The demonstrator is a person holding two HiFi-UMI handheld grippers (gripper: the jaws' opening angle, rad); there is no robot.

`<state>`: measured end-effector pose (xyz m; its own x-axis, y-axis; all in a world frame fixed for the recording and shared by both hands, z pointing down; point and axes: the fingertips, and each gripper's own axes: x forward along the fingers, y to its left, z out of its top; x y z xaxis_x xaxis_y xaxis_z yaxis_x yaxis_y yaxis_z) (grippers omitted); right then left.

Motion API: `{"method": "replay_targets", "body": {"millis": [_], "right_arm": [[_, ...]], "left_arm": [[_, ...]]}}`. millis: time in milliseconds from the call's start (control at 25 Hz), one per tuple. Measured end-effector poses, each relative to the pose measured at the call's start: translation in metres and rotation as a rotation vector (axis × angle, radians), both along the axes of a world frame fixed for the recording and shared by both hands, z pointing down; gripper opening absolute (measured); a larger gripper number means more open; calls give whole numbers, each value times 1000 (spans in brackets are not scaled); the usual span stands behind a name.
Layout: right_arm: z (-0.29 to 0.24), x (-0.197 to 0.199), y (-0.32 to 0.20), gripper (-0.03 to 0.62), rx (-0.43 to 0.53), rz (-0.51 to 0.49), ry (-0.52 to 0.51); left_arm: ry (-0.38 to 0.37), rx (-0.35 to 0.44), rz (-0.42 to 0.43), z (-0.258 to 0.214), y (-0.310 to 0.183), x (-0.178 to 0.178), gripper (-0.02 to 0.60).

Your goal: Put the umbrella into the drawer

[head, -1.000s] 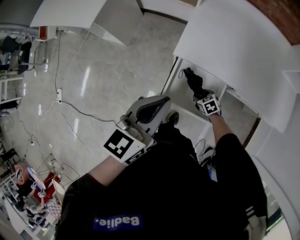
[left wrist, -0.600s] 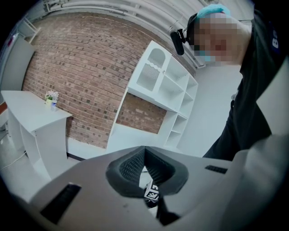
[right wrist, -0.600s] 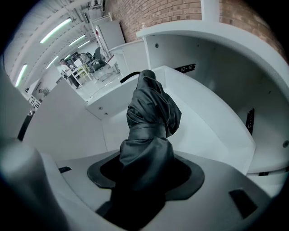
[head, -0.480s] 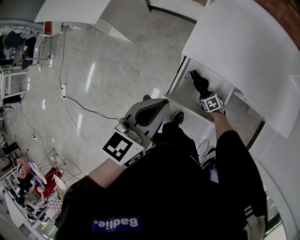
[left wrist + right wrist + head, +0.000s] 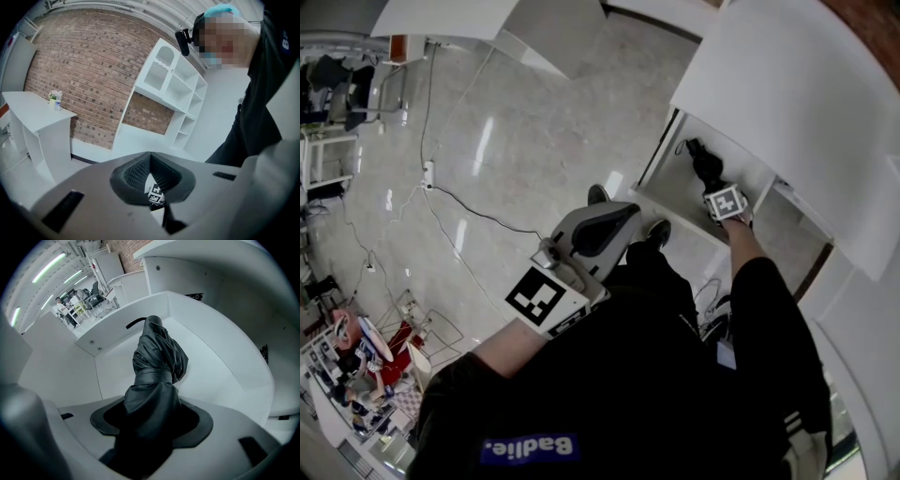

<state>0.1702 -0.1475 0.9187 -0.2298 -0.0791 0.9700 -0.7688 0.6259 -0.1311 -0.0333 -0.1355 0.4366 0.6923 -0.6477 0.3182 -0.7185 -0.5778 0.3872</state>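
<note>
Clamping umbrella (image 5: 157,357) inside white drawer (image 5: 117,341): right gripper (image 5: 150,418); left gripper (image 5: 151,180) closed above glossy floor (image 5: 506,131).

One folded black umbrella (image 5: 154,357). One open white drawer (image 5: 220,366). Two grippers, the left gripper (image 5: 151,168) and the right gripper (image 5: 151,423), each with two fingers (image 5: 133,173) and one marker cube (image 5: 546,298), so two cubes in all. Across the room: one white counter (image 5: 37,110), one small potted plant (image 5: 55,96), one shelf unit (image 5: 176,89).
</note>
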Motion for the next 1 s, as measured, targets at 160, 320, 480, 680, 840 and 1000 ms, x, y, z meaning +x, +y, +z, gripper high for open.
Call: {"method": "replay_targets", "body": {"millis": [160, 320, 480, 680, 840, 1000], "right_arm": [[0, -2, -3, 287, 5, 12, 9], [3, -8, 13, 290, -78, 43, -40], [-12, -7, 7, 290, -38, 72, -55], [-43, -4, -11, 290, 91, 100, -107], [-86, -1, -24, 288, 191, 101, -153], [-127, 9, -26, 288, 272, 127, -180]], "left_arm": [[-6, -15, 8, 3, 4, 1, 2], [-3, -19, 20, 4, 8, 6, 2], [10, -7, 41, -2, 11, 12, 2], [34, 22, 70, -12, 16, 21, 2], [61, 54, 89, -24, 21, 29, 2], [86, 76, 109, -35, 27, 38, 2]]}}
